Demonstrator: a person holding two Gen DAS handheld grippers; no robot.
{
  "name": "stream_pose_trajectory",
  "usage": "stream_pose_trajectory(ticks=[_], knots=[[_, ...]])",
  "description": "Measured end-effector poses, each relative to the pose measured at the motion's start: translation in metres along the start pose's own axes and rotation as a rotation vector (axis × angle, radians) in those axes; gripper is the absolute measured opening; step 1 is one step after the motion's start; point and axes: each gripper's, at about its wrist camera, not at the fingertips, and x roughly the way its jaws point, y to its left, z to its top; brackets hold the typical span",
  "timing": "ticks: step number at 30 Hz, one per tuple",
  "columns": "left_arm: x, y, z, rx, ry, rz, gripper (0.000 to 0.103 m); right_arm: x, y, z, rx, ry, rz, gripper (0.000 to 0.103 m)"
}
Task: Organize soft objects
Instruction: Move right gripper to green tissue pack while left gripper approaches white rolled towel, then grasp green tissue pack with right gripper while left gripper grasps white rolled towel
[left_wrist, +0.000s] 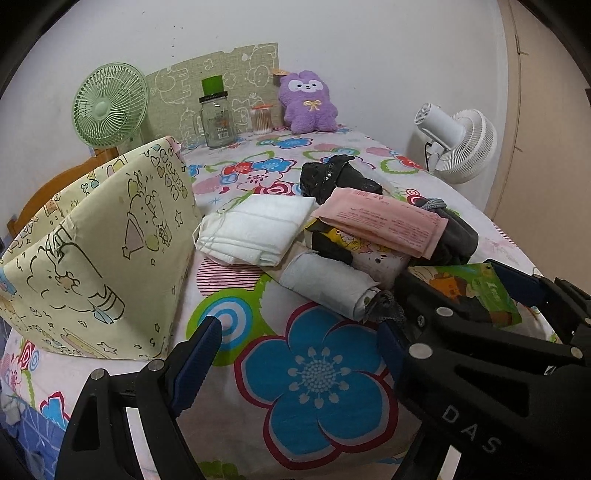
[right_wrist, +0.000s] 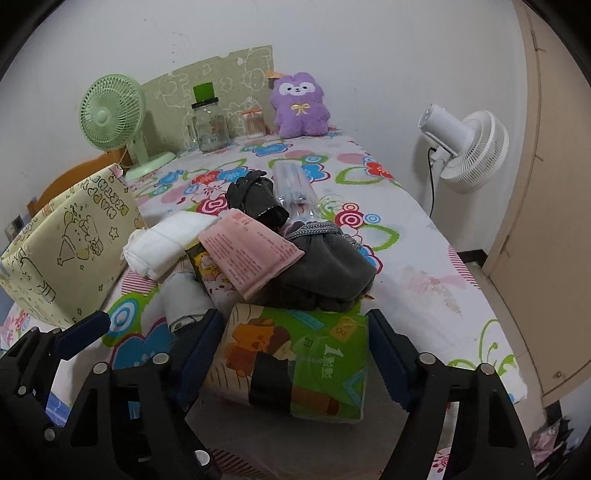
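A green tissue pack (right_wrist: 295, 362) lies at the near end of a heap on the flowered bed sheet (right_wrist: 424, 258). My right gripper (right_wrist: 295, 343) has one pad against each side of it. Behind it are a grey garment (right_wrist: 325, 266), a pink packet (right_wrist: 251, 251), a folded white cloth (left_wrist: 255, 229), a white roll (left_wrist: 325, 288) and a black bag (left_wrist: 340, 177). My left gripper (left_wrist: 295, 354) stands open over a blue flower print, with nothing between its fingers. To its left a yellow fabric box (left_wrist: 96, 251) stands open-topped.
At the head of the bed are a purple plush (left_wrist: 308, 103), a glass jar (left_wrist: 216, 118), a cotton swab tub (left_wrist: 262, 118) and a green fan (left_wrist: 109, 105). A white fan (right_wrist: 465, 147) stands off the bed's right edge, beside a beige door (right_wrist: 546, 184).
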Motion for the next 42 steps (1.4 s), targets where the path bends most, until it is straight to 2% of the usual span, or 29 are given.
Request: stream_pose_trajectory(ticks=[6, 13, 19, 26, 36, 38, 42], knots=[[0.001, -0.002, 0.003, 0.002, 0.003, -0.003, 0.086, -0.004, -0.003, 0.001, 0.009, -0.007, -0.013, 0.071], [0.001, -0.004, 0.011, -0.009, 0.0, -0.026, 0.084, -0.018, -0.006, 0.005, 0.009, -0.032, -0.035, 0.071], [0.004, -0.003, 0.019, -0.029, 0.009, -0.045, 0.078, -0.024, -0.006, 0.012, 0.01, -0.058, -0.044, 0.071], [0.012, 0.003, 0.028, -0.066, 0.038, -0.068, 0.065, -0.023, -0.011, 0.018, 0.028, -0.075, -0.068, 0.071], [0.021, 0.0, 0.034, -0.064, 0.044, -0.064, 0.065, -0.019, -0.01, 0.026, 0.027, -0.08, -0.08, 0.071], [0.023, -0.001, 0.034, -0.047, 0.048, -0.072, 0.051, -0.016, -0.01, 0.026, 0.028, -0.072, -0.082, 0.071], [0.024, -0.003, 0.034, -0.016, 0.047, -0.083, 0.044, -0.012, -0.009, 0.025, 0.028, -0.059, -0.079, 0.071]])
